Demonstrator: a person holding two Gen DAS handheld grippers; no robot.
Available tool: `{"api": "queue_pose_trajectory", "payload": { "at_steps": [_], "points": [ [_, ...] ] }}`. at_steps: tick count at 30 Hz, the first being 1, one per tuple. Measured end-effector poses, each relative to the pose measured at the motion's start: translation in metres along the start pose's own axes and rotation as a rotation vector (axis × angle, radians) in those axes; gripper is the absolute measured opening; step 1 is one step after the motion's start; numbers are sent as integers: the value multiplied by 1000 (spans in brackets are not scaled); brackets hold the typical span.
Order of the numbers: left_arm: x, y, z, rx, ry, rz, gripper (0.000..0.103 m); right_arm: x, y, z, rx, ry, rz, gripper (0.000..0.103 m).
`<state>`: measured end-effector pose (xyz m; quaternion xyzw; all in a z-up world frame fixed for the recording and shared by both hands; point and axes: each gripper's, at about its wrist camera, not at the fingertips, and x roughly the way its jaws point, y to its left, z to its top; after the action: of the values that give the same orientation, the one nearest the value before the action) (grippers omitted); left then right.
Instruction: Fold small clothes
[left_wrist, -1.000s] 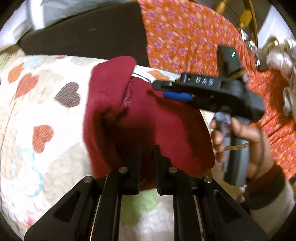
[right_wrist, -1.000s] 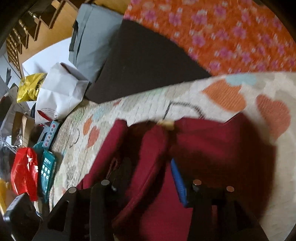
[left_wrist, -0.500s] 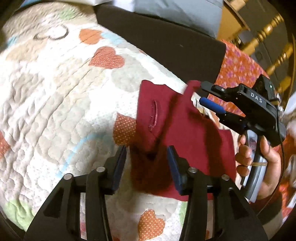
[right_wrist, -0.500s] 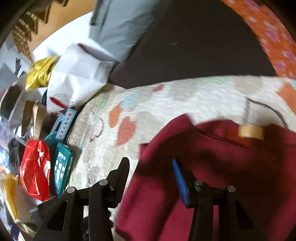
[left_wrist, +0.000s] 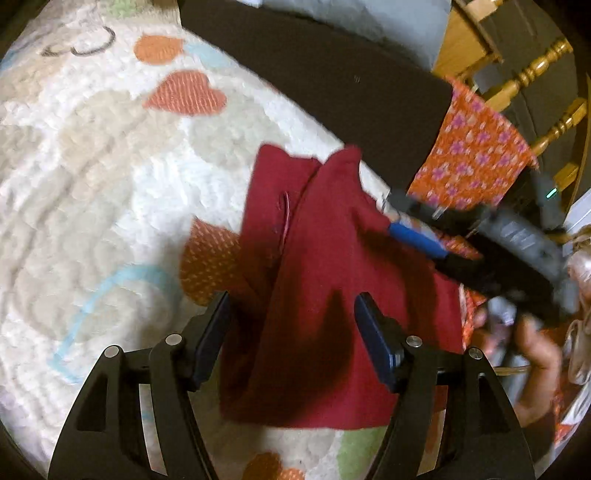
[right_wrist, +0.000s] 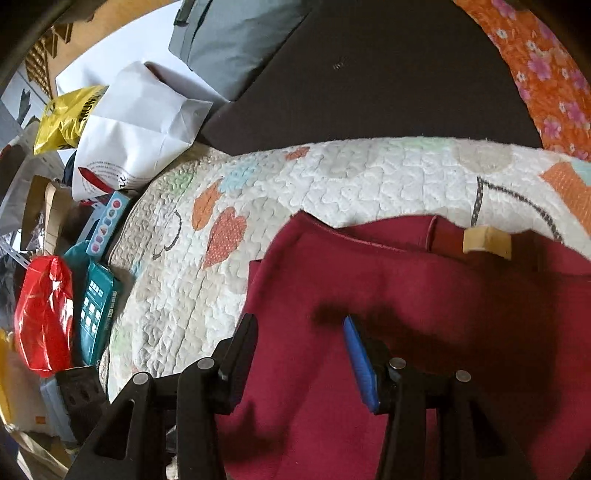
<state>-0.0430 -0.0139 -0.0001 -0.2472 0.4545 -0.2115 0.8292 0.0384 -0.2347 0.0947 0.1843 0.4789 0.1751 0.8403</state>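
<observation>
A dark red garment (left_wrist: 325, 280) lies folded over on the heart-patterned quilt (left_wrist: 92, 192). My left gripper (left_wrist: 293, 314) hovers just over its near part. Its jaws are opening and stand wide, with the cloth under them but not pinched. In the left wrist view my right gripper (left_wrist: 391, 212), held by a hand (left_wrist: 532, 350), sits at the garment's right edge with its blue pad (left_wrist: 417, 242) showing. In the right wrist view the right gripper (right_wrist: 301, 332) is over the garment (right_wrist: 443, 314), jaws opening and gripping nothing. A beige tag (right_wrist: 487, 242) shows at the garment's far edge.
A black cushion (left_wrist: 332, 81) and orange floral fabric (left_wrist: 476, 158) border the quilt's far side, with a grey pillow (right_wrist: 236, 40) and wooden chair spindles (left_wrist: 532, 74) behind. Off the quilt's left edge lie a white paper bag (right_wrist: 133, 125), a yellow bag (right_wrist: 62, 118), a red bag (right_wrist: 44, 310) and teal boxes (right_wrist: 96, 306).
My left gripper let go of the red garment and opened wide, rolling as it moved. The right gripper released its fold and opened wider. The garment dropped flat onto the quilt.
</observation>
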Motion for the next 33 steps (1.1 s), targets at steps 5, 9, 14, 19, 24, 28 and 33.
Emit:
{"api": "queue_pose_trajectory", "payload": {
  "at_steps": [5, 9, 14, 19, 24, 28, 33],
  "points": [
    [10, 15, -10, -108, -19, -26, 69, 15, 27, 17, -47, 22, -42, 65],
    [8, 14, -15, -90, -48, -29, 69, 56, 56, 32, -143, 126, -159, 65],
    [6, 15, -19, -102, -50, -34, 69, 116, 81, 29, -235, 304, -297, 67],
    [3, 26, -23, -161, -57, -76, 70, 150, 89, 23, -318, 402, -368, 89],
    [2, 16, -28, -95, -71, -38, 69, 149, 89, 19, -386, 356, -401, 61],
    [-3, 0, -30, -10, -66, -64, 38, 121, 76, 12, -385, 261, -346, 27],
    [-35, -38, -36, 80, -68, -172, 25, 33, 43, 10, -239, 91, -138, 14]
  ]
}}
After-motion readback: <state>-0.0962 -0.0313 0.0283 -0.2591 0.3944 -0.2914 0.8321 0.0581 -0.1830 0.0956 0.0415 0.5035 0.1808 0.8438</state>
